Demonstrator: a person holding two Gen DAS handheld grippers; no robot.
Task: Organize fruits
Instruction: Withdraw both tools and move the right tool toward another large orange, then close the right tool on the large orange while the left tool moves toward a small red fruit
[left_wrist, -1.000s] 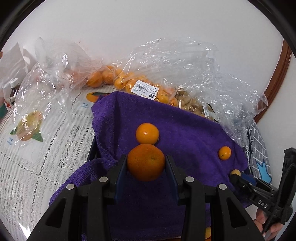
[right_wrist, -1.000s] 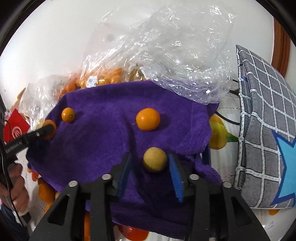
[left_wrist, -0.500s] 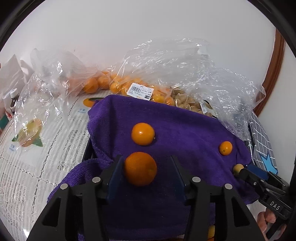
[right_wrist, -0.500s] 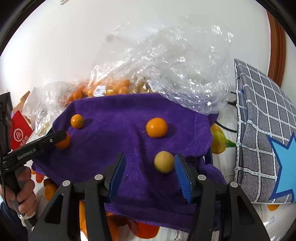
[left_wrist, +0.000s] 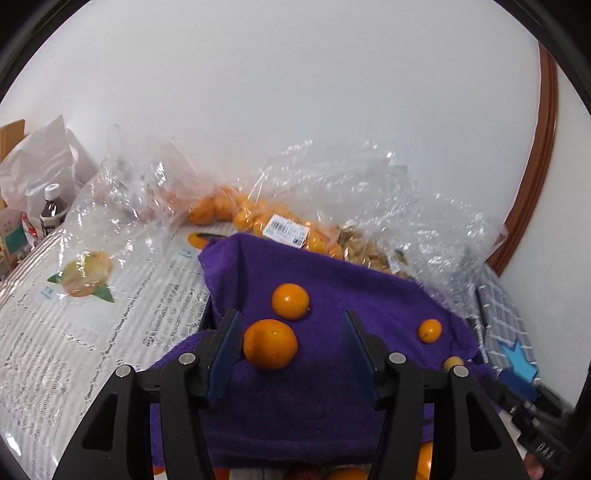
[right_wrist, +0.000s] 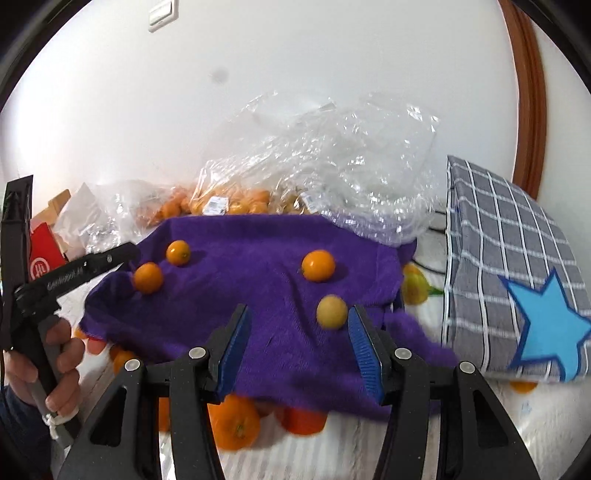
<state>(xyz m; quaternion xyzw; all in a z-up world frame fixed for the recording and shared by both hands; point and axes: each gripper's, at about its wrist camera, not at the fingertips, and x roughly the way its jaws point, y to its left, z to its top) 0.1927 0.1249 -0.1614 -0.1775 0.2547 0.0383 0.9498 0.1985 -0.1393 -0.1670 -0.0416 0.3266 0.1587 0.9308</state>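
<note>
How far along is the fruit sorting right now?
Done: four fruits sit on the purple towel, including the large orange and pale yellow fruit. In hand: nothing; left gripper and right gripper are open. Left: bagged oranges.

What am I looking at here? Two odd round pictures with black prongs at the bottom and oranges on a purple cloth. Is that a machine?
No machine: a person holds a pinching tool in each hand, each with a wide-angle camera looking along its prongs. One picture is from the left tool, the other from the right tool. Both stand open and hold nothing. On the purple towel lie three oranges and one pale yellow fruit; the large orange sits between the left tool's prongs. Behind are clear plastic bags of fruit, and more oranges show under the towel's near edge.
</note>
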